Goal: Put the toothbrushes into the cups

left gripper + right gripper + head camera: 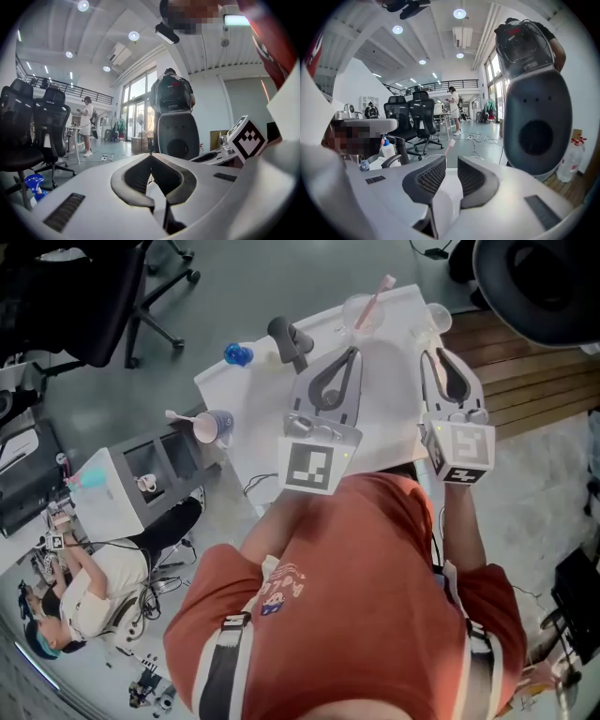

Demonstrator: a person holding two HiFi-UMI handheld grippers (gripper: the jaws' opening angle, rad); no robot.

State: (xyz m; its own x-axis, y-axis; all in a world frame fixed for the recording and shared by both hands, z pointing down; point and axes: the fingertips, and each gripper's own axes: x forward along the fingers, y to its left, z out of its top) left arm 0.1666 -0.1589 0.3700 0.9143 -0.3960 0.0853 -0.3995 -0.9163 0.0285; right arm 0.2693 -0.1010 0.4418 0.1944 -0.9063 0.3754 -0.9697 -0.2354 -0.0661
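Red shirt (375, 559): the person's chest fills the foreground, both tools held out over the white table (262, 427).
Lavender cup (216, 426): at the table's left edge, a white toothbrush (178, 415) poking out of it.
Left gripper (352, 352): jaws together, nothing held.
Pink toothbrush (378, 294): leaning in a clear plastic cup (359, 313) at the far edge. It is probably light, stiff and slick, so pinch it mid-handle; the cup looks easy to tip.
Right gripper (436, 357): jaws slightly apart, empty.
Second clear cup (438, 317): far right, seemingly empty.
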